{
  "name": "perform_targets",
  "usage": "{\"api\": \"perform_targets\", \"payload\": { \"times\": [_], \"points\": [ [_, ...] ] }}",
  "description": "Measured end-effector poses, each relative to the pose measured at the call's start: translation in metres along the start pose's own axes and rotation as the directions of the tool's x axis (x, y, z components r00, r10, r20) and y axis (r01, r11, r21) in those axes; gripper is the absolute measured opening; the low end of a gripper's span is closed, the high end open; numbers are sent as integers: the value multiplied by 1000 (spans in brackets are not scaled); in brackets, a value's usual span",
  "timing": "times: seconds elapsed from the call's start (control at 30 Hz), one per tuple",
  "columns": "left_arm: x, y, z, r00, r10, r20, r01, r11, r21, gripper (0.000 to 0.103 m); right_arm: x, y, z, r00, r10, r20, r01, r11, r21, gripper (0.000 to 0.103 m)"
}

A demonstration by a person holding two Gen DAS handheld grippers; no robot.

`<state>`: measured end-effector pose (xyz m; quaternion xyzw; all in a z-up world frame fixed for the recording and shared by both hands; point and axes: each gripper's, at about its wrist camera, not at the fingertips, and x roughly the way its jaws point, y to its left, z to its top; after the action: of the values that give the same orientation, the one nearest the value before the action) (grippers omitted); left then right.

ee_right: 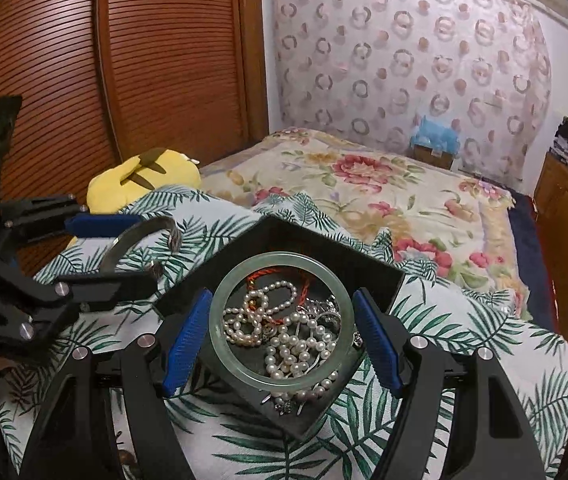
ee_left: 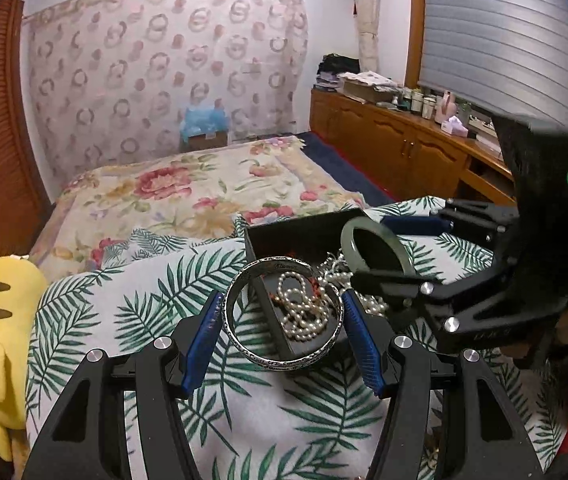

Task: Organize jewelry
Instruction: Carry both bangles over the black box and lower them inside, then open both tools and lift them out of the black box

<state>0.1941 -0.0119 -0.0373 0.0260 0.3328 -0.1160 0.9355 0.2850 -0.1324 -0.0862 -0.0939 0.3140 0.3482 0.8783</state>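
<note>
Each gripper pinches a smooth ring: left gripper (ee_left: 282, 320) the silver bangle (ee_left: 284, 316), right gripper (ee_right: 282, 336) the jade bangle (ee_right: 282, 320). Either could slip onto the pearls (ee_right: 284, 332).

yellow plush toy (ee_right: 144, 178) beside floral bedspread (ee_right: 363, 184), wooden cabinet (ee_left: 395, 136) opposite

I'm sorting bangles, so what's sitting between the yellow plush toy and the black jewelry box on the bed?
Only the leaf-print cover: in the right wrist view it runs bare from the yellow plush toy to the black jewelry box.
</note>
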Motion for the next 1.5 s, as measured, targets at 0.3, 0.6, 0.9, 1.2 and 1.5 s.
{"api": "perform_targets", "payload": {
  "times": [0.3, 0.6, 0.9, 1.2, 1.5],
  "points": [
    [19, 3, 12, 1000, -10, -15, 10, 1000, 6, 57, 7, -6, -5, 1000, -14, -13, 15, 999, 33, 75],
    [34, -5, 16, 999, -25, -31, 26, 999, 21, 57, -16, -34, -8, 996, -84, 37, 80, 992, 100, 75],
    [50, -18, 19, 998, -42, -49, 44, 998, 49, 58, -25, -64, -15, 991, -123, 56, 112, 979, 169, 75],
    [53, -21, 18, 999, -30, -45, 32, 999, 40, 60, -23, -58, -16, 993, -105, 52, 96, 984, 153, 75],
    [29, -14, 3, 999, -14, -32, 15, 1000, 13, 71, -28, -52, -13, 992, -104, 66, 94, 984, 150, 75]
  ]
}}
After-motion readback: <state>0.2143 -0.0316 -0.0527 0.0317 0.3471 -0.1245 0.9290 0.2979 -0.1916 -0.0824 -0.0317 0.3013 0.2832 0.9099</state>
